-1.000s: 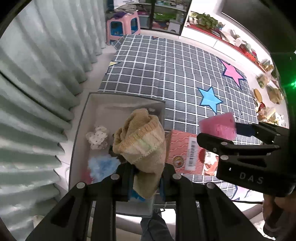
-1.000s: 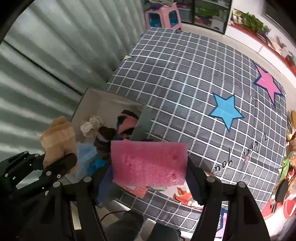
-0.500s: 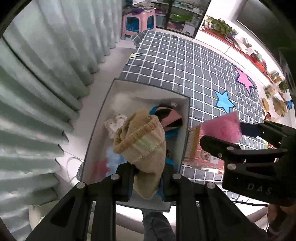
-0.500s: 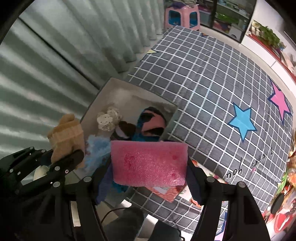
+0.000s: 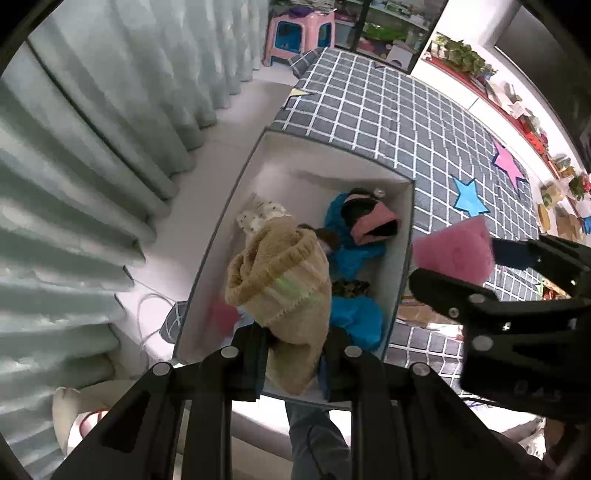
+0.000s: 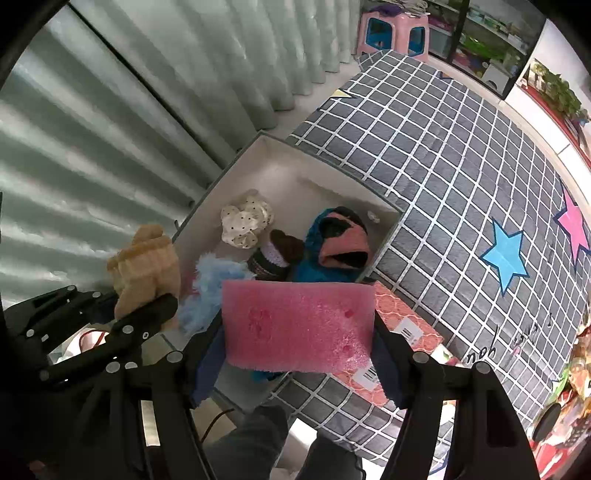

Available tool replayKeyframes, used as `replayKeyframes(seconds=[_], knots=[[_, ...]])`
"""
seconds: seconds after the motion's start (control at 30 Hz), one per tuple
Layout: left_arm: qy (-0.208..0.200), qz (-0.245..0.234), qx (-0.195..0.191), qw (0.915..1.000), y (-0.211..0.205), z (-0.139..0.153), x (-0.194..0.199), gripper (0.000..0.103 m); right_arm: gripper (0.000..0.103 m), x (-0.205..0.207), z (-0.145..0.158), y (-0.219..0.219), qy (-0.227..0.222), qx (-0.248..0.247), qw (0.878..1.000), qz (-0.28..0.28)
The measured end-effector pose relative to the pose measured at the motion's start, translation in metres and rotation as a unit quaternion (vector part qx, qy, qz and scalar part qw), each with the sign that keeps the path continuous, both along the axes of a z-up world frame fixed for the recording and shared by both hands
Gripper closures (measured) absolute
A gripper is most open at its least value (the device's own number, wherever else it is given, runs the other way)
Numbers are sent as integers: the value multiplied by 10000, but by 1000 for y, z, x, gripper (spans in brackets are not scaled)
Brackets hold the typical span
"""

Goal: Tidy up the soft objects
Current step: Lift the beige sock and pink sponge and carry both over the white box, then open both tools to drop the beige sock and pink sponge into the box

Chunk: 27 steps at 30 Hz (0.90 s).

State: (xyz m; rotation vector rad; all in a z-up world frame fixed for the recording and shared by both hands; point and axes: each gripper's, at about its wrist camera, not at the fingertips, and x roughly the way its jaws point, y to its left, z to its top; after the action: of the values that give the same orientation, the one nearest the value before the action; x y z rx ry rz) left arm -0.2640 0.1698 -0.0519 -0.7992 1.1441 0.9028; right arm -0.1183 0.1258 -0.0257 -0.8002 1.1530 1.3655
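Left gripper (image 5: pixel 295 347) clenches the tan knitted sock (image 5: pixel 284 284); right gripper (image 6: pixel 299 343) clenches the pink sponge (image 6: pixel 297 325). Lower both inside the white box (image 5: pixel 221 236) walls before releasing.

Curtain (image 5: pixel 110 122), stool (image 6: pixel 393 31) (pink), checked rug (image 6: pixel 443 155)
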Motion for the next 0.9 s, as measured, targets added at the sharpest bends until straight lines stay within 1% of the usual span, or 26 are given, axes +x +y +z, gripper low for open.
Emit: replayKeyframes(seconds=[0.33, 0.53, 0.9], knots=[[136, 155, -183, 9996, 3, -20, -10, 80, 32, -6, -9, 10, -39, -98, 9999, 122], [198, 223, -272, 9992, 9, -30, -6, 80, 32, -7, -15, 19, -63, -156, 9997, 180], [304, 368, -382, 9981, 34, -46, 7, 80, 32, -2, -29, 48, -83, -240, 9995, 185]])
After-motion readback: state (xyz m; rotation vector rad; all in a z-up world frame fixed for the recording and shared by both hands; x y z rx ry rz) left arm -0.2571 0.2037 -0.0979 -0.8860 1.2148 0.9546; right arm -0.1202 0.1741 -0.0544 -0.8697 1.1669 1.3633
